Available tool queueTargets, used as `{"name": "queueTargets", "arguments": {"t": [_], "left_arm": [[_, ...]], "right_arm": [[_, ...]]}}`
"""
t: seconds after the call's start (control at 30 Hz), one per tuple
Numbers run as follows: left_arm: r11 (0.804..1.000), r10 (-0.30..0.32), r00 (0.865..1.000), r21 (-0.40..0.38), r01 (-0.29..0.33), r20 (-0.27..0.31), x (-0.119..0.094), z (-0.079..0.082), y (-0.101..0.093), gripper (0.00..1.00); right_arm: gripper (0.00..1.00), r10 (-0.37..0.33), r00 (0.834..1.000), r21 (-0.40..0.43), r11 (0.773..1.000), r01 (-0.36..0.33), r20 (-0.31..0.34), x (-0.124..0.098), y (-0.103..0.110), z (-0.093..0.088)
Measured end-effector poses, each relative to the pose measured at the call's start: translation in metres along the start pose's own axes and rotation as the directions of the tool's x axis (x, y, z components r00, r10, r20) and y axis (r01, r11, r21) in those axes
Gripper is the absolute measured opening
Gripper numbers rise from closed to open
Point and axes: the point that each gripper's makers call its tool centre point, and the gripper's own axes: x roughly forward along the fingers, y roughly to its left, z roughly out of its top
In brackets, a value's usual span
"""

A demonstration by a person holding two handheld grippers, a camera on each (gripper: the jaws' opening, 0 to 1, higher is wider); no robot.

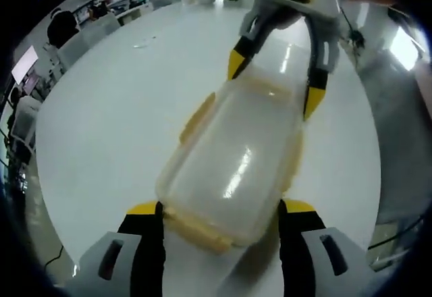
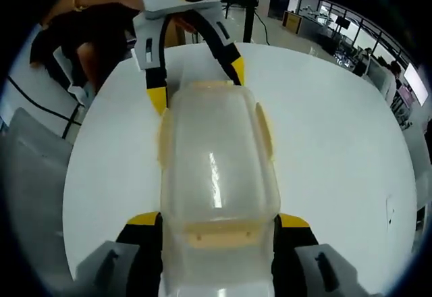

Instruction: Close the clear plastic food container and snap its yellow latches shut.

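**Clear plastic box held at both ends**

Clear plastic, thin and shiny: that is the food container (image 1: 233, 169). It lies on its side on the round white table (image 1: 108, 128), and it looks empty, so it is probably very light. Its smooth walls may be slippery, and I think they could bend in if squeezed hard.

The left gripper (image 1: 219, 217) has one jaw on each side of the near end of the box. Its yellow tips touch the walls, so it looks like it is pinching the box, but how hard is not clear. The right gripper (image 1: 273, 84) does the same at the far end.

In the right gripper view, the right gripper (image 2: 218, 228) hugs the end where one yellow latch (image 2: 219, 237) sits. Another latch (image 2: 264, 129) runs along the side.

Good places to hold are probably the stiff rim and corners, not the soft middle. A latch likely needs a firm push on its flat face while the other gripper keeps the light box from sliding away.
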Motion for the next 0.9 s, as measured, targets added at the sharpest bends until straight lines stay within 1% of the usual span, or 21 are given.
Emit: {"name": "queueTargets", "arguments": {"t": [0.13, 0.2, 0.23, 0.27, 0.33, 0.43, 0.53, 0.57, 0.6, 0.63, 0.7, 0.83, 0.87, 0.9], "left_arm": [[0.999, -0.018, 0.999, 0.038, 0.019, -0.029, -0.003, -0.006, 0.001, 0.63], [0.999, -0.014, 0.999, 0.036, 0.016, -0.047, -0.006, -0.011, 0.005, 0.6], [0.996, -0.038, 0.998, 0.073, 0.041, -0.053, -0.007, -0.012, 0.002, 0.6], [0.997, -0.034, 0.998, 0.071, 0.038, -0.052, -0.007, -0.012, 0.002, 0.59], [0.995, -0.039, 0.997, 0.084, 0.044, -0.064, -0.008, -0.013, 0.003, 0.59], [0.987, -0.06, 0.992, 0.141, 0.075, -0.108, -0.009, -0.016, 0.005, 0.57], [0.982, -0.066, 0.989, 0.168, 0.089, -0.135, -0.008, -0.017, 0.007, 0.57], [0.976, -0.075, 0.986, 0.194, 0.104, -0.152, -0.009, -0.018, 0.005, 0.57], [0.972, -0.074, 0.986, 0.209, 0.105, -0.151, -0.007, -0.016, 0.005, 0.57], [0.974, -0.073, 0.984, 0.2, 0.105, -0.161, -0.007, -0.017, 0.005, 0.56], [0.973, -0.074, 0.983, 0.205, 0.108, -0.168, -0.008, -0.018, 0.005, 0.56], [0.965, -0.079, 0.978, 0.232, 0.123, -0.191, -0.009, -0.02, 0.005, 0.55], [0.959, -0.084, 0.976, 0.249, 0.133, -0.201, -0.009, -0.021, 0.005, 0.55], [0.94, -0.096, 0.969, 0.298, 0.164, -0.228, -0.011, -0.024, 0.004, 0.53]], "right_arm": [[0.63, -0.001, 1.0, 0.003, 1.0, 0.001, -0.014, 0.0, -0.002, 0.0], [0.55, -0.016, 0.999, 0.028, 0.999, 0.017, -0.031, -0.003, -0.005, -0.001], [0.55, 0.002, 1.0, 0.002, 1.0, -0.002, -0.013, -0.001, -0.002, 0.002], [0.55, -0.004, 1.0, 0.008, 1.0, 0.004, -0.024, -0.002, -0.003, -0.001], [0.54, 0.007, 1.0, -0.014, 1.0, -0.007, -0.028, -0.002, -0.003, -0.002], [0.52, 0.027, 0.999, -0.058, 0.998, -0.029, -0.041, -0.004, -0.003, -0.005], [0.44, 0.04, 0.998, -0.088, 0.995, -0.044, -0.053, -0.006, -0.002, -0.008], [0.38, 0.037, 0.998, -0.094, 0.995, -0.043, -0.056, -0.007, -0.003, -0.009], [0.38, 0.027, 0.999, -0.065, 0.997, -0.029, -0.043, -0.006, -0.005, -0.009], [0.38, 0.037, 0.998, -0.079, 0.996, -0.041, -0.054, -0.007, -0.005, -0.011], [0.38, 0.038, 0.998, -0.082, 0.996, -0.043, -0.059, -0.006, -0.004, -0.01], [0.38, 0.036, 0.996, -0.086, 0.995, -0.043, -0.078, -0.006, -0.005, -0.009], [0.38, 0.038, 0.996, -0.089, 0.995, -0.045, -0.085, -0.006, -0.005, -0.009], [0.38, 0.039, 0.995, -0.091, 0.995, -0.048, -0.091, -0.006, -0.005, -0.009]]}}
